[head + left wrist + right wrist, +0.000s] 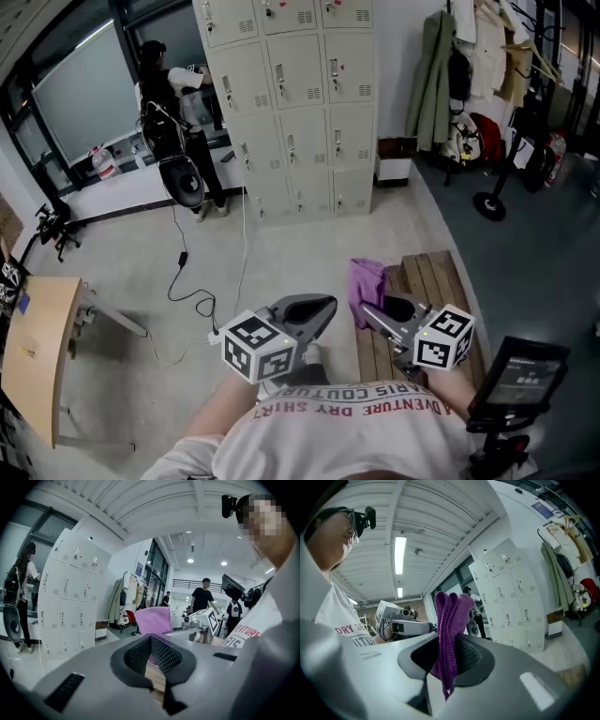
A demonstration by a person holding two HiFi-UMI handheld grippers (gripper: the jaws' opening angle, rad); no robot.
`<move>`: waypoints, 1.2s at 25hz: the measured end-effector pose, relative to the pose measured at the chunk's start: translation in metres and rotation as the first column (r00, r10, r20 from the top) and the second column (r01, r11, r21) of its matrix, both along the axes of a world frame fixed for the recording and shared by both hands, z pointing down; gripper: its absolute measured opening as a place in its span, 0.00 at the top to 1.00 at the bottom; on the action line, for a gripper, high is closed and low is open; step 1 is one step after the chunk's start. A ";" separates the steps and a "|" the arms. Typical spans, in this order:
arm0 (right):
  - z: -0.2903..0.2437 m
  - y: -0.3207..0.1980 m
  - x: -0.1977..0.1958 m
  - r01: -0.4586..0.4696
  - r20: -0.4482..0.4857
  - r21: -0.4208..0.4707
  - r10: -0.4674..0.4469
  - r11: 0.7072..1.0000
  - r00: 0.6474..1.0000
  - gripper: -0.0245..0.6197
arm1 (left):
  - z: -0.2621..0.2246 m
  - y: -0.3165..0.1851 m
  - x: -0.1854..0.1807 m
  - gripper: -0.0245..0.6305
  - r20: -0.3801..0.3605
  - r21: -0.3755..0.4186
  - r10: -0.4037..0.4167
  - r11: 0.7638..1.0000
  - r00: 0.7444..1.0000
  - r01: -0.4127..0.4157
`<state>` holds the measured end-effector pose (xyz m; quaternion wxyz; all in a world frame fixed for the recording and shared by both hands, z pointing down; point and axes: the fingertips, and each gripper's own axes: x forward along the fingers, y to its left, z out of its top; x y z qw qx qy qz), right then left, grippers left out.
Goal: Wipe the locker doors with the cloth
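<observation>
Right gripper [449,641]: its jaws are closed on a purple knitted cloth [450,613]; in the right gripper view the folded fabric stands up past the jaw tips and a short tail hangs below them.
Left gripper [151,638]: its jaws meet at the tips with nothing between them; slatted wood shows through the diamond-shaped gap behind the tips.
Cloth position: in the head view the purple knitted cloth is bunched just ahead of the right gripper, over the near left edge of a brown slatted wooden bench [437,277], and well apart from the lockers.
Gripper arrangement: both grippers are held low in front of the person's torso, the left gripper beside the right gripper, their tips angled toward each other and near but not touching.
Task surface: a pale grey metal locker bank [298,103], with small doors in columns, stands against the far wall across a stretch of bare concrete floor [281,253]; every door visible is closed.
Bystander: a person in dark trousers [176,94] stands at the left end of the locker bank, facing away.
Right of the lockers: hanging coats [441,75] on a rack, with bags below them.
Floor detail: a black cable [192,295] trails across the concrete between the lockers and the grippers.
Left margin: a light wooden table [37,342] sits at the edge of the head view.
</observation>
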<state>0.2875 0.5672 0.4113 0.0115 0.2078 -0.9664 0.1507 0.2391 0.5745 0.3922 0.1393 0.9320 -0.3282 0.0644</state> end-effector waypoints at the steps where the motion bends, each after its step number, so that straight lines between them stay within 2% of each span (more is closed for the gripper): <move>1: 0.003 -0.017 -0.007 0.007 0.005 -0.019 -0.007 1.000 1.000 0.85 | 0.001 -0.015 -0.005 0.96 -0.010 -0.005 0.012 1.000 1.000 -0.012; 3: 0.008 -0.057 -0.025 0.023 0.013 -0.042 -0.023 0.999 1.000 0.85 | 0.002 -0.051 -0.020 0.96 -0.034 -0.022 0.023 0.999 0.999 -0.024; 7: 0.004 -0.162 -0.067 0.024 0.016 -0.028 -0.023 0.999 1.000 0.85 | 0.011 -0.161 -0.078 0.96 -0.026 -0.076 -0.059 0.996 0.998 0.056; 10: 0.005 -0.243 -0.101 0.010 0.007 -0.024 -0.010 1.000 1.000 0.85 | 0.014 -0.241 -0.118 0.96 -0.028 -0.098 -0.064 0.993 0.998 0.061; 15: -0.024 -0.377 -0.137 -0.125 0.004 0.055 0.125 0.991 0.992 0.85 | -0.025 -0.365 -0.170 0.96 -0.016 0.052 -0.115 0.992 0.993 0.116; 18: -0.047 -0.425 -0.150 -0.149 0.029 0.095 0.146 0.984 0.989 0.85 | -0.048 -0.413 -0.179 0.96 -0.011 0.105 -0.091 0.990 0.996 0.092; 22: -0.056 -0.472 -0.147 -0.163 0.034 0.118 0.160 0.980 0.987 0.85 | -0.065 -0.467 -0.178 0.96 -0.012 0.158 -0.076 0.984 0.997 0.077; 27: -0.052 -0.551 -0.141 -0.167 0.025 0.093 0.165 0.982 0.986 0.85 | -0.068 -0.548 -0.177 0.96 -0.037 0.147 -0.071 0.986 0.997 0.076; 30: -0.051 -0.617 -0.143 -0.157 0.024 0.100 0.156 0.983 0.988 0.85 | -0.064 -0.613 -0.181 0.96 -0.037 0.148 -0.106 0.983 0.994 0.110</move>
